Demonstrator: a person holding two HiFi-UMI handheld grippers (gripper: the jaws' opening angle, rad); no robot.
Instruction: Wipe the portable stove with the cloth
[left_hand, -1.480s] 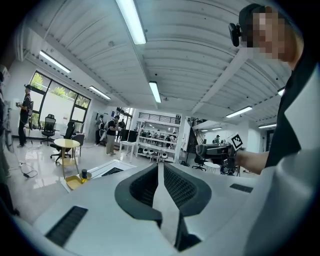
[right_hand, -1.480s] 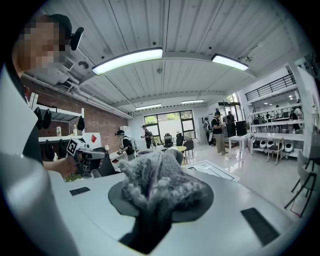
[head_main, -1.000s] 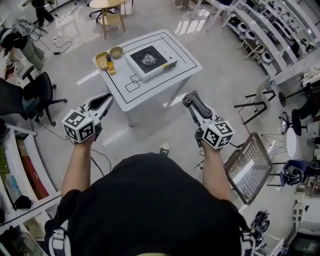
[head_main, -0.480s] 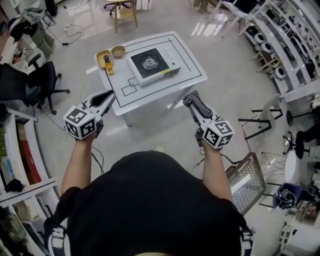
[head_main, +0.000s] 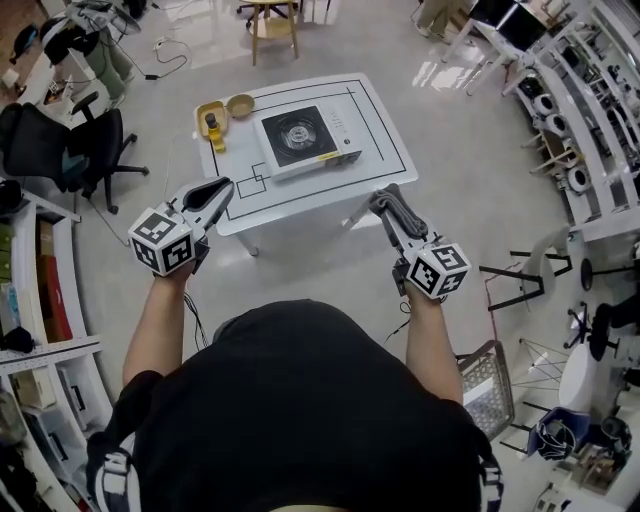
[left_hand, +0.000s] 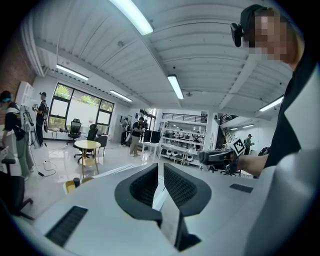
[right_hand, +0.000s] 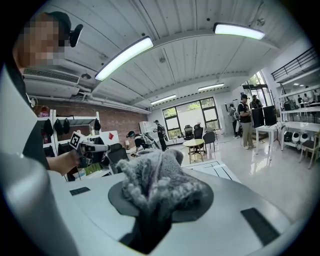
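Note:
The portable stove, silver with a black burner plate, sits on a white table ahead of me in the head view. My left gripper is held short of the table's near left corner, jaws together with nothing between them. My right gripper hovers before the table's near right edge, shut on a fluffy grey cloth that bulges over its jaws. The cloth shows as a dark wad at that gripper's tip. Both grippers are off the table, apart from the stove.
A yellow tray with a small bottle and a bowl sit at the table's far left corner. Black office chairs stand left, a wooden stool beyond the table, a wire basket at my right. Other people stand far off.
I have walked toward the table: it has come closer and more central in the head view. Both grippers travelled forward with me; the right one still grips the cloth.

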